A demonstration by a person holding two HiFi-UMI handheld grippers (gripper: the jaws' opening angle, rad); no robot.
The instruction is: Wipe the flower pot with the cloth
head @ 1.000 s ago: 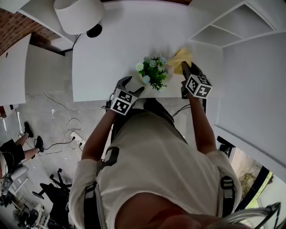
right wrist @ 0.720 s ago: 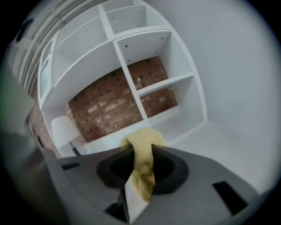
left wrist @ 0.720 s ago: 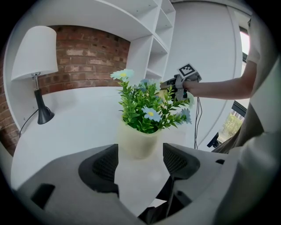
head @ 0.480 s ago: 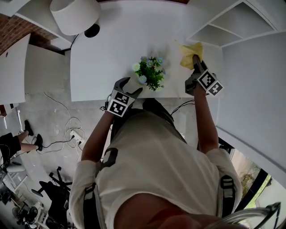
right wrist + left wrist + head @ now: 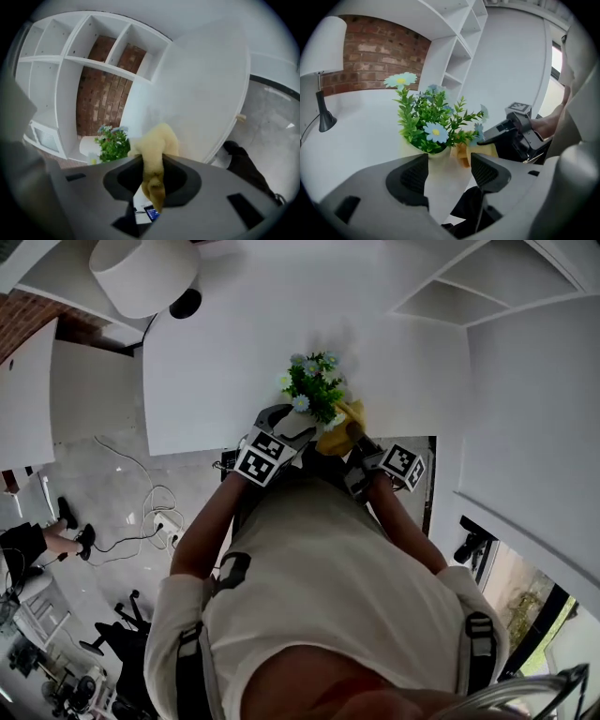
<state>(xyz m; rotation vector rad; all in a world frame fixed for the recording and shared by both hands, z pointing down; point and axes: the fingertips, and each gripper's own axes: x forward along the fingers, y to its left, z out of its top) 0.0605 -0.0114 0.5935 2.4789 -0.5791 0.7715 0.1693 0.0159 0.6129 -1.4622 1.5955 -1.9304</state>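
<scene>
A small plant with green leaves and pale blue flowers (image 5: 314, 385) stands in a cream flower pot (image 5: 432, 153) near the front edge of the white table (image 5: 216, 362). My left gripper (image 5: 286, 421) is open just in front of the pot. Its jaws have just been closing, the pot sits ahead of them, and the pads do not press on it. My right gripper (image 5: 349, 432) is shut on the yellow cloth (image 5: 337, 434), which bunches against the pot's right side. In the right gripper view the cloth (image 5: 156, 157) hangs out between the jaws, with the plant (image 5: 112, 143) to the left.
A lamp with a white shade (image 5: 141, 273) and black base (image 5: 186, 303) stands at the table's back left. White shelves (image 5: 469, 287) rise on the right. Cables (image 5: 141, 512) lie on the floor at the left. Both grippers work at the table's front edge.
My right gripper swung the cloth from behind and right of the plant down to the pot's near right side, rolling as it went. The left gripper crept forward toward the pot.
</scene>
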